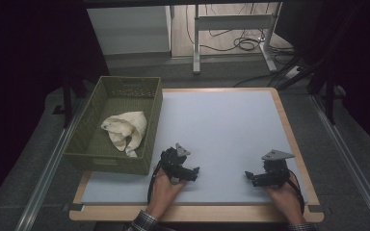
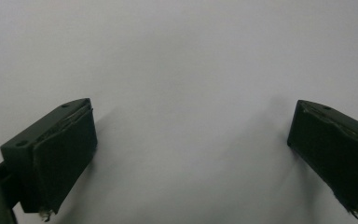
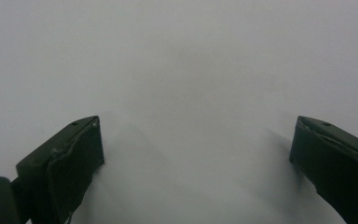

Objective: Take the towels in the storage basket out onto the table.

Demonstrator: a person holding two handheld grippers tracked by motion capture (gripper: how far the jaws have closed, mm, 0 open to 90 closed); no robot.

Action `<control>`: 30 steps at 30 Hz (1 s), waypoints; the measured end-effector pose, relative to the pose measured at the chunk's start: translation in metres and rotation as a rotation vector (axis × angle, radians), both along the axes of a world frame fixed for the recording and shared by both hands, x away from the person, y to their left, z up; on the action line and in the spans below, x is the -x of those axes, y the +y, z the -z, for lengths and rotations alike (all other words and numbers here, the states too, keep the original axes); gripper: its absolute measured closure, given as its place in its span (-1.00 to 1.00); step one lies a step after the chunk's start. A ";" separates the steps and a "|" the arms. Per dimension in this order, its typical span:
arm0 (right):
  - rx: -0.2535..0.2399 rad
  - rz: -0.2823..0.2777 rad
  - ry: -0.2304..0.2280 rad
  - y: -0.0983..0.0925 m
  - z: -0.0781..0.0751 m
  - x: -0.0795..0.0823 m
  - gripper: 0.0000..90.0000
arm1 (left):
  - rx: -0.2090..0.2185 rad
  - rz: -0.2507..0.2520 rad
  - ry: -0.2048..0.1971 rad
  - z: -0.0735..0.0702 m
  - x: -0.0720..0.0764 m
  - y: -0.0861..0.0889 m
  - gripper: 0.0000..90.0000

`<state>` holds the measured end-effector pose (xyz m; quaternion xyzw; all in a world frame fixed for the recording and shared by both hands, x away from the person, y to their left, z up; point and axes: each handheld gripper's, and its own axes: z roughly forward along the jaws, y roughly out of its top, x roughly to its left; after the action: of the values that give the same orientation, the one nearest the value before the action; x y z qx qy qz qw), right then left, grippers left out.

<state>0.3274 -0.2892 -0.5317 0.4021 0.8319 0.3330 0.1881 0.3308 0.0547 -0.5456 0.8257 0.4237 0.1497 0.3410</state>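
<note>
Far left: olive-green perforated plastic basket (image 1: 79,139) overhangs the table's left edge — a crumpled cream cloth (image 1: 125,130) lies inside it, well apart from both tongs. Left gripper (image 1: 192,172) rests near the basket's near-right corner, on the white table mat (image 1: 221,130), jaws wide apart, nothing between. Right gripper (image 1: 248,176) — near right, jaws likewise spread and empty.
</note>
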 end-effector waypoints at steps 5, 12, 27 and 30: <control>0.000 0.000 0.000 0.000 0.000 0.000 -0.94 | 0.000 0.000 0.001 0.000 0.000 0.000 -0.97; 0.000 0.000 0.000 0.000 0.000 0.000 -0.94 | 0.003 0.001 0.006 0.000 0.000 0.000 -0.98; 0.000 0.000 0.000 0.000 0.000 0.000 -0.94 | 0.019 0.088 0.016 -0.008 -0.005 0.000 -0.96; 0.000 0.000 0.000 0.000 0.000 0.000 -0.94 | 0.020 0.101 0.014 -0.014 -0.008 -0.001 -0.96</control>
<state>0.3275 -0.2892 -0.5317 0.4018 0.8320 0.3330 0.1883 0.3385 0.0536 -0.5317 0.8436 0.3853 0.1224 0.3535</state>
